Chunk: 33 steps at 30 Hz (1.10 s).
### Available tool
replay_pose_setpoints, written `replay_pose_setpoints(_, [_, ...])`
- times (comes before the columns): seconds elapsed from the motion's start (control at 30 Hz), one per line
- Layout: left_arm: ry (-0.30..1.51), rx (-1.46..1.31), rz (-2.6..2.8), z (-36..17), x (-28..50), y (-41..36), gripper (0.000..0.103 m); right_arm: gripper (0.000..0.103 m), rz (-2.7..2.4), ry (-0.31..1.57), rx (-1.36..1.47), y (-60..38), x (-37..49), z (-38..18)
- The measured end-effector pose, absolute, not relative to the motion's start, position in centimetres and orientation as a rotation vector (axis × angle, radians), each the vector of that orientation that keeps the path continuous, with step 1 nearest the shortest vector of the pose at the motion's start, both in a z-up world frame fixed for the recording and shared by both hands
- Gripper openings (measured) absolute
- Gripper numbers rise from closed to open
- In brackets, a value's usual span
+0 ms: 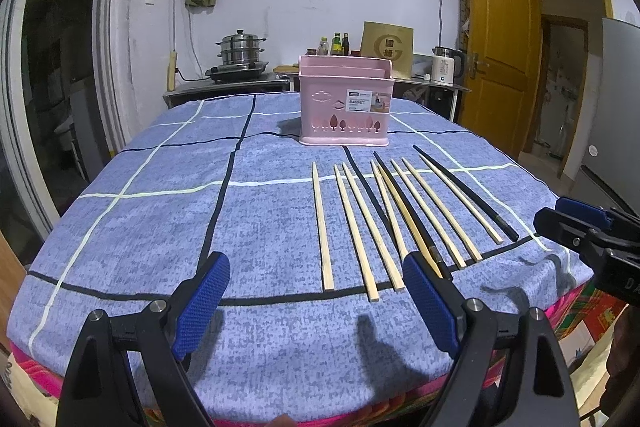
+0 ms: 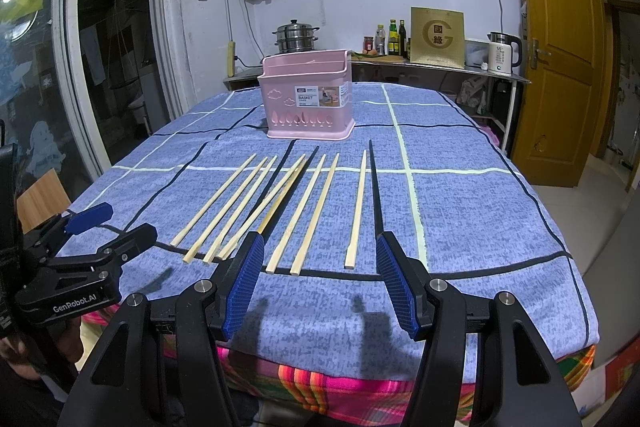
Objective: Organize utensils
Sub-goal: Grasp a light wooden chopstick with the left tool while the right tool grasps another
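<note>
The chopsticks (image 2: pixel 316 211) lie fanned near the table's (image 2: pixel 480 219) front edge, long axes running front to back, tips toward the pink basket (image 2: pixel 308 107) farther back. Left hand-held gripper (image 1: pixel 316 303) and right hand-held gripper (image 2: pixel 320 283) hover spread, empty.

Both wrist views look forward from the near table edge across the blue checked cloth (image 1: pixel 260 219) toward the back wall. The pink basket (image 1: pixel 346 105) sits upper centre in both frames; each camera catches the other gripper at its frame edge.
</note>
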<state>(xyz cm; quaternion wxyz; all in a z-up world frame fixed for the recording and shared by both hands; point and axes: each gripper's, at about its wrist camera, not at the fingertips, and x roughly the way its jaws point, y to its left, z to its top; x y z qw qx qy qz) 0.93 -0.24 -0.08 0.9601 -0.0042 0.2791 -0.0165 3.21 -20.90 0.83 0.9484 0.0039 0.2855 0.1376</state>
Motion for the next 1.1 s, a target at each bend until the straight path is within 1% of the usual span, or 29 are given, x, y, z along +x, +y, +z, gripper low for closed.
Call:
replay_pose_setpoints(0.3, [0.617,-0.016,-0.04,0.5,5.1,0.7,0.088,0.059,0.295,0.591,-0.012,-20.9,5.7,1.3])
replay_pose_setpoints(0.4, [0.662,-0.031,-0.044,0.7,7.5,1.3,0.084,0.059,0.304,0.617,-0.015,-20.8,7.4,1.4])
replay_pose_setpoints(0.53, [0.728,-0.026,-0.069,0.7,10.8,1.8,0.083,0.059,0.308,0.656,-0.033,-20.7,10.0,1.4])
replay_pose_setpoints(0.63, [0.804,-0.029,-0.091,0.1,13.5,2.1,0.076,0.059,0.307,0.692,-0.039,-20.8,12.1,1.3])
replay_pose_setpoints(0.7, [0.829,-0.02,-0.097,-0.2,14.9,2.2,0.074,0.055,0.309,0.71,-0.041,-20.6,13.4,1.1])
replay_pose_setpoints(0.77, [0.853,-0.02,-0.093,-0.6,16.1,2.2,0.072,0.042,0.311,0.736,-0.049,-20.6,15.0,1.0])
replay_pose_setpoints(0.97, [0.899,-0.012,-0.12,-1.1,19.0,2.2,0.06,0.023,0.322,0.808,-0.039,-20.7,18.6,0.0])
replay_pose_setpoints(1.03, [0.913,-0.007,-0.129,-1.2,19.8,2.0,0.057,0.019,0.327,0.83,-0.039,-20.8,19.5,-0.3])
replay_pose_setpoints(1.1, [0.921,0.01,-0.127,-1.5,20.4,1.9,0.053,0.018,0.334,0.847,-0.037,-20.8,20.3,-0.7])
